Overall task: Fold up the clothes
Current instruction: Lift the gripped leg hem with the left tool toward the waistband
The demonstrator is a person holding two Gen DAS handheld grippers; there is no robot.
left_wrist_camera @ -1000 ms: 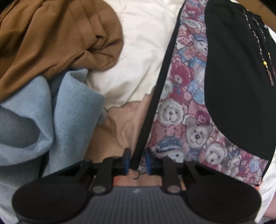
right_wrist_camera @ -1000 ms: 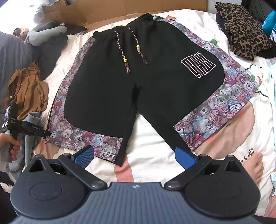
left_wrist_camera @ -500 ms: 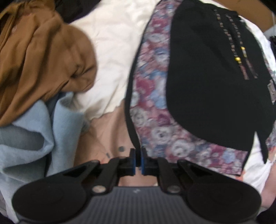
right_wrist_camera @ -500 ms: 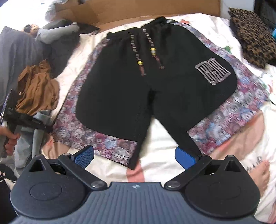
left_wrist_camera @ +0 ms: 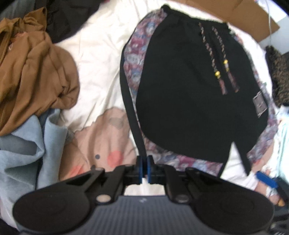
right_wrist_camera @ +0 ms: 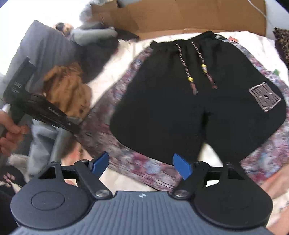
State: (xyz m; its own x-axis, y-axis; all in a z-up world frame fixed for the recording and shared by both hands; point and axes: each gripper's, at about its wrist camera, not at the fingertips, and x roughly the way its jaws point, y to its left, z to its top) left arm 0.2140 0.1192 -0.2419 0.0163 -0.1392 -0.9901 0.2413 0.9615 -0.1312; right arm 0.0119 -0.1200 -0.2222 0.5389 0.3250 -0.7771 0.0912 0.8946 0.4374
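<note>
Black shorts (left_wrist_camera: pixel 189 101) with bear-print side panels lie spread on the bed; they also show in the right wrist view (right_wrist_camera: pixel 180 108). My left gripper (left_wrist_camera: pixel 144 163) is shut on the black hem corner of the shorts' left leg and lifts it. In the right wrist view the left gripper (right_wrist_camera: pixel 76 129) shows at the shorts' left edge. My right gripper (right_wrist_camera: pixel 140 165) is open and empty, just above the bottom hem of the left leg. Its blue fingertip (left_wrist_camera: pixel 266 179) shows at the left wrist view's lower right.
A brown garment (left_wrist_camera: pixel 34 72) and a light blue garment (left_wrist_camera: pixel 27 144) lie in a pile left of the shorts. Cardboard (right_wrist_camera: pixel 180 16) lies behind the bed. A leopard-print cushion (left_wrist_camera: pixel 278 79) sits at the right. A grey cushion (right_wrist_camera: pixel 41 59) lies at the far left.
My left gripper closed on the hem corner and has pulled it up and back. My right gripper moved forward and left toward the left leg's hem, staying open.
</note>
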